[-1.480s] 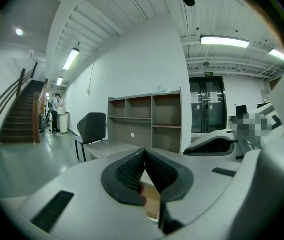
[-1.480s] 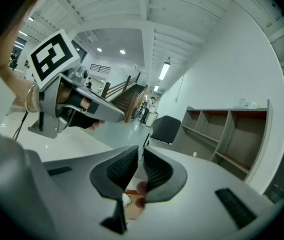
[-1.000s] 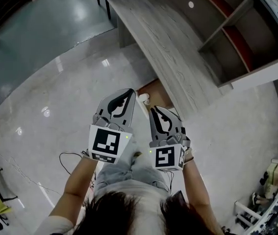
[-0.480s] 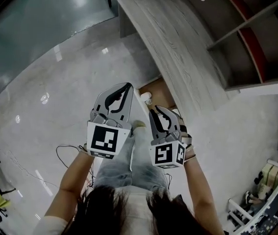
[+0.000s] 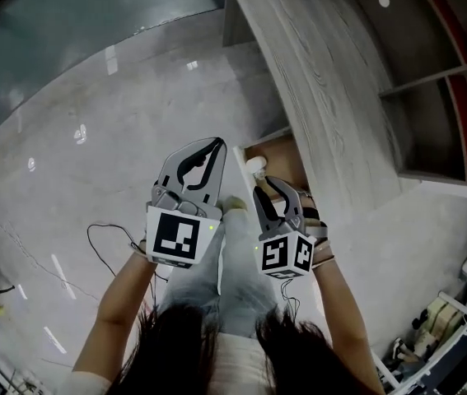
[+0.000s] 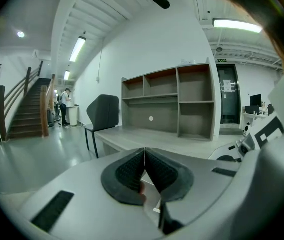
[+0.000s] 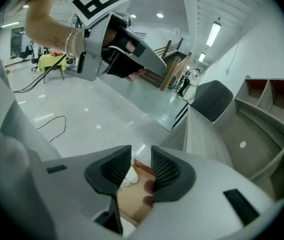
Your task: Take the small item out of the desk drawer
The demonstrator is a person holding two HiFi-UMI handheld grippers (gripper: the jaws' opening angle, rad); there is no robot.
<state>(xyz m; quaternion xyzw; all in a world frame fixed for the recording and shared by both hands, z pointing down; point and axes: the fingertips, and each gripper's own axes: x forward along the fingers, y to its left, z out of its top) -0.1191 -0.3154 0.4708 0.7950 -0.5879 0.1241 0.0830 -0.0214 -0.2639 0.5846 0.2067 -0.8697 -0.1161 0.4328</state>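
Observation:
Under the front edge of the grey wooden desk a drawer stands open and shows a brown inside. A small white item lies at its near left corner. My right gripper hovers just short of that corner. Its jaws are opening, with nothing pressed between the pads. In the right gripper view the white item and the drawer show through the gap of the right gripper. My left gripper is held left of the drawer, over the floor. In its own view the left gripper is shut and empty.
An open shelf unit stands on the back of the desk. A dark chair is at the desk's far end, with a staircase beyond it. A black cable lies on the glossy floor at my left.
Both grippers have come nearer to the drawer, which shows more of its inside now. The right gripper's jaws, shut before, have parted. The left stays shut.

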